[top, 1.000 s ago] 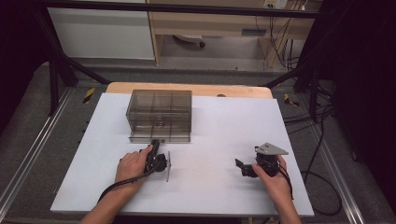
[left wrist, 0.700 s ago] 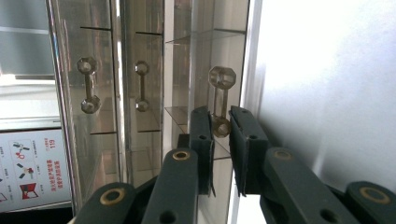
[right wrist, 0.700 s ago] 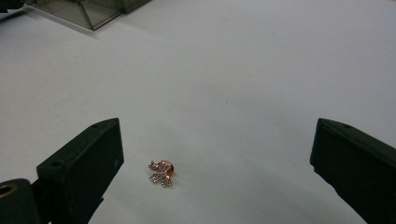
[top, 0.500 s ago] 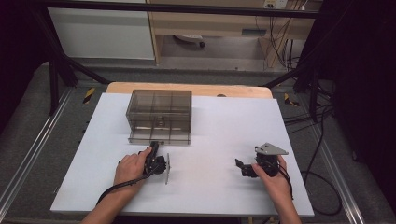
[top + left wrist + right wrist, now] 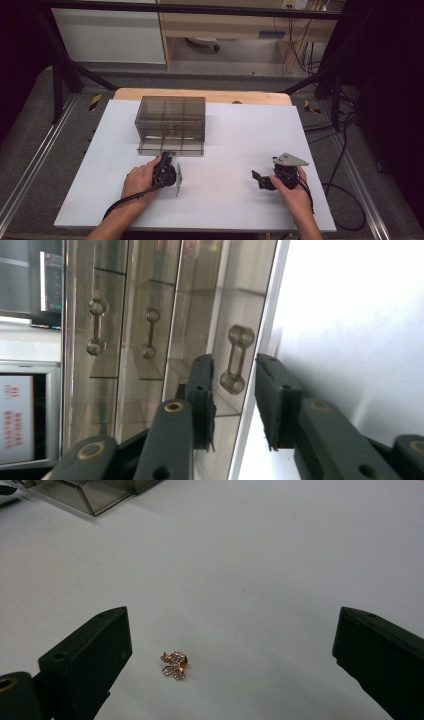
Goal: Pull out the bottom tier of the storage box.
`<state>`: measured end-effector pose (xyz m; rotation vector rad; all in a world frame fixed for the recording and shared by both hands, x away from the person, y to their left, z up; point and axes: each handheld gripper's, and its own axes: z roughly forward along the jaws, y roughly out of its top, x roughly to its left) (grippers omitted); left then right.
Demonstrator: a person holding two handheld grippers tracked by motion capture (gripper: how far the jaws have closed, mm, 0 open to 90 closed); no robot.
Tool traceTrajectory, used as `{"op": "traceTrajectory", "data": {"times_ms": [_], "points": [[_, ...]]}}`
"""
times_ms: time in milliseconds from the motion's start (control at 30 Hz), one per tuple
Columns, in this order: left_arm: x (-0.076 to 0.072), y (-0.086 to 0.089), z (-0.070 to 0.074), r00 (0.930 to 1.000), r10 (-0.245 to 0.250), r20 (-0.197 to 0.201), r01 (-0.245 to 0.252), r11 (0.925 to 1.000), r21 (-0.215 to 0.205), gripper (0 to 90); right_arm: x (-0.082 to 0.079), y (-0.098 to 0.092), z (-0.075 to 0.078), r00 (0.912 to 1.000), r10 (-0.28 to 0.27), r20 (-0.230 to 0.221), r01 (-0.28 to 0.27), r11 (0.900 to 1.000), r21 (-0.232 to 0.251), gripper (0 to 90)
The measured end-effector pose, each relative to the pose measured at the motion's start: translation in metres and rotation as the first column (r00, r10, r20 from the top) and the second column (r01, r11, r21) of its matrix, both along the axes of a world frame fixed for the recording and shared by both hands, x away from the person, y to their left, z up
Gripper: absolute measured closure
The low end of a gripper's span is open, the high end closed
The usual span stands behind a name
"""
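Left gripper view puts us right behind the left claw [image 5: 232,390], turned on its side, its jaws narrow but apart and just now easing open, with the nearest drawer handle [image 5: 235,360] sitting in the gap between them. No pad looks pressed on it. That handle belongs to the smoky clear drawer box [image 5: 170,125], upper centre of the high view, with the left claw [image 5: 167,162] at its front edge, where one drawer looks drawn a little way out.

Risk here, as I read it: the handle is small and slick, and jaws closing off-centre could skid off it or clip the drawer face. A crooked pull could drag the whole light box across the desk [image 5: 225,135] instead of sliding the drawer.

Over on the right, the right claw [image 5: 230,645] stands wide, nothing held, low over the desk. Lying between its jaws, nearer the left one in that view, is a tiny gold brooch [image 5: 174,665] set with stones. It lies flat on a bare white surface, so a closing jaw could well flick it away or pinch it badly, and it could tip out on the way to the box. In the high view the right claw [image 5: 262,180] sits lower right, well apart from the box.
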<state>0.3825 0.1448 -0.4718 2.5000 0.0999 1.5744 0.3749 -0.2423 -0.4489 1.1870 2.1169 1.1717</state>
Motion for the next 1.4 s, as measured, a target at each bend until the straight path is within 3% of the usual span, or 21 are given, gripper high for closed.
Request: {"op": "traceTrajectory", "data": {"times_ms": [200,367,567,667,700,733,867,900,933,1033,1167,1200,1400], "points": [[0.005,0.004,0.014,0.9965,0.000,-0.083,-0.009,0.9942,-0.107,60.2,0.000,0.000,0.000,1.0000,0.004,0.002,-0.004,1.000,-0.002,2.8],[0.010,0.017,0.026,0.9890,0.007,-0.148,-0.036,0.9810,-0.191,54.9,0.000,0.000,0.000,1.0000,0.006,-0.001,-0.006,1.000,0.001,2.8],[0.020,0.036,0.039,0.9714,0.018,-0.237,-0.081,0.9625,-0.259,49.7,0.000,0.001,0.000,1.0000,0.008,-0.002,-0.008,1.000,-0.001,2.8],[0.025,0.044,0.045,0.9610,0.018,-0.276,-0.107,0.9453,-0.308,47.4,0.000,0.001,0.000,0.9999,0.011,0.000,-0.011,1.000,-0.004,2.8],[0.025,0.044,0.045,0.9610,0.018,-0.276,-0.107,0.9453,-0.308,46.8,0.000,0.001,0.000,0.9999,0.011,0.000,-0.011,1.000,-0.004,2.8],[0.028,0.050,0.049,0.9543,0.014,-0.299,-0.120,0.9327,-0.340,46.2,0.000,0.001,0.000,0.9999,0.011,0.000,-0.011,1.000,-0.005,2.8],[0.033,0.058,0.055,0.9434,0.001,-0.332,-0.136,0.9134,-0.384,42.8,0.000,0.001,0.000,0.9999,0.011,-0.001,-0.011,1.000,-0.007,2.9],[0.033,0.058,0.055,0.9434,0.001,-0.332,-0.136,0.9134,-0.384,41.9,0.000,0.001,0.000,0.9999,0.011,-0.001,-0.011,1.000,-0.007,2.9],[0.035,0.061,0.057,0.9391,-0.005,-0.344,-0.141,0.9061,-0.399,40.5,0.000,0.001,0.000,0.9999,0.011,-0.001,-0.011,1.000,-0.007,2.9],[0.038,0.066,0.059,0.9351,-0.007,-0.354,-0.145,0.9047,-0.401,37.9,0.000,0.001,0.000,0.9999,0.011,-0.001,-0.011,1.000,-0.005,2.9],[0.040,0.070,0.061,0.9329,-0.009,-0.360,-0.152,0.8962,-0.417,36.3,0.000,0.001,0.001,0.9999,0.012,-0.001,-0.012,1.000,-0.003,3.0],[0.042,0.072,0.063,0.9278,-0.014,-0.373,-0.156,0.8928,-0.422,35.7,0.000,0.001,0.001,0.9999,0.012,-0.001,-0.012,1.000,-0.001,3.1],[0.048,0.078,0.065,0.9177,-0.005,-0.397,-0.176,0.8917,-0.417,33.0,0.000,0.000,0.001,0.9999,0.014,-0.001,-0.014,1.000,-0.001,3.3]]}}
